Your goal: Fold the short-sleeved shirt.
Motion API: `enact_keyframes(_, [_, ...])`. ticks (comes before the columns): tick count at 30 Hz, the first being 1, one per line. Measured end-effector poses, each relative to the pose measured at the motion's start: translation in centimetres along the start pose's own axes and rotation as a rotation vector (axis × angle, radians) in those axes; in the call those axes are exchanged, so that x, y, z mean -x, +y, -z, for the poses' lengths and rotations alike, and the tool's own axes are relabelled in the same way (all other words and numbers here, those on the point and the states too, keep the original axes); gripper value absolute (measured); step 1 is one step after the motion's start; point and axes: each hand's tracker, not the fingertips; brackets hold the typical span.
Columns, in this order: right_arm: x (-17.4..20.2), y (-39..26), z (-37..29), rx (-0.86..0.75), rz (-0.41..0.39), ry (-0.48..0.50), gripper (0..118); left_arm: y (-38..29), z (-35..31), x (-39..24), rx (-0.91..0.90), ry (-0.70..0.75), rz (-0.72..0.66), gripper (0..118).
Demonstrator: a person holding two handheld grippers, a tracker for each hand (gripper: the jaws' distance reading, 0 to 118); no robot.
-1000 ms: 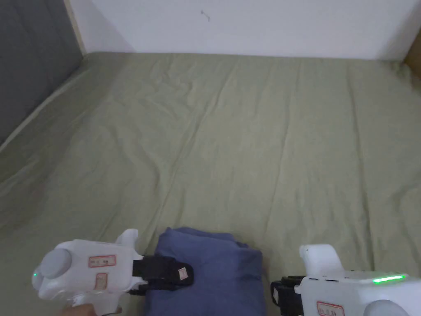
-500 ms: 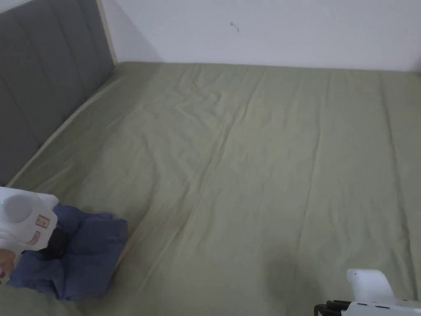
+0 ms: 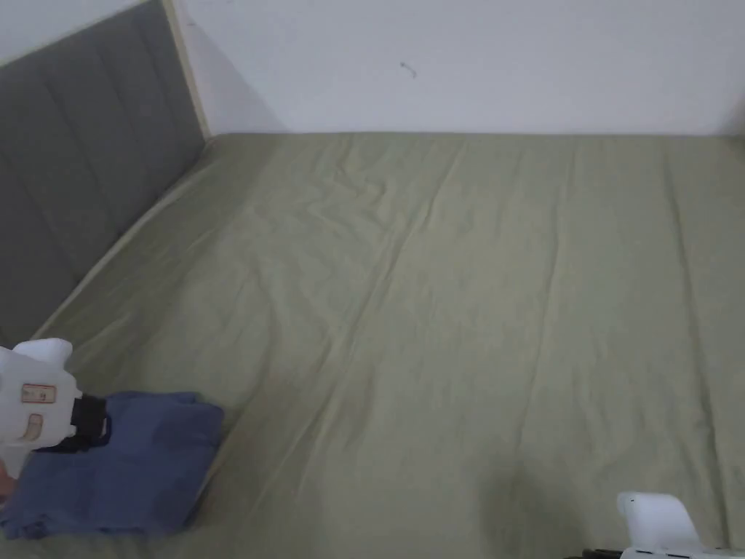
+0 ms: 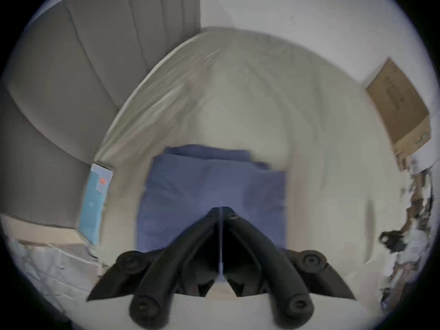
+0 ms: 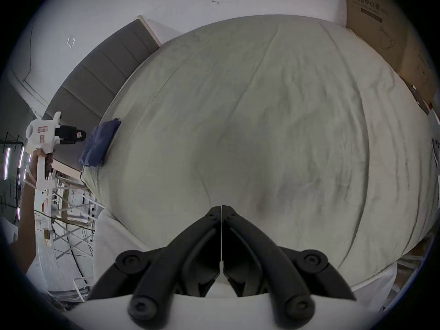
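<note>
Olive bedsheet (image 3: 451, 306) covers the whole bed w/ long creases, grey padded headboard (image 3: 80, 182) along its left edge, white wall (image 3: 465, 58) behind. We see the blue short-sleeved shirt (image 3: 124, 473) folded into a compact rectangle near the headboard-side edge of the bed, lying flat on the sheet. Our left gripper (image 4: 221, 210) has its jaws together w/ nothing between them; the shirt sits just ahead of and under the fingertips, and in the right gripper view they look close to its near edge but apart from it. Our right gripper (image 5: 221, 209) also has jaws pressed together, empty, over bare sheet, well apart from the shirt. Cardboard box (image 5: 390, 37) stands beyond those fingers, to the right. Left gripper view is motion-blurred.
</note>
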Motion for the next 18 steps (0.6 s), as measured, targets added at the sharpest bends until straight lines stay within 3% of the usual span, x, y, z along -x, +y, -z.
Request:
enact_keyframes(4, [-0.8, -0.7, -1.0, -0.020, 0.019, 0.010, 0, -2.9, -2.7, -6.3, -0.057, -0.191, -0.002, 0])
enact_keyframes(9, [-1.7, -1.4, -3.0, -0.064, 0.026, -0.005, 0, -4.9, -4.8, -12.6, -0.164, -0.250, 0.032, 0])
enact_keyframes(13, [-2.5, -1.6, -4.8, -0.129, 0.016, -0.045, 0, -6.8, -7.8, -18.9, -0.246, -0.256, 0.098, 0])
enact_keyframes(18, [-2.1, -0.3, -9.5, -0.330, 0.024, -0.133, 0, -8.6, -10.9, -24.0, -0.383, -0.184, 0.203, 0])
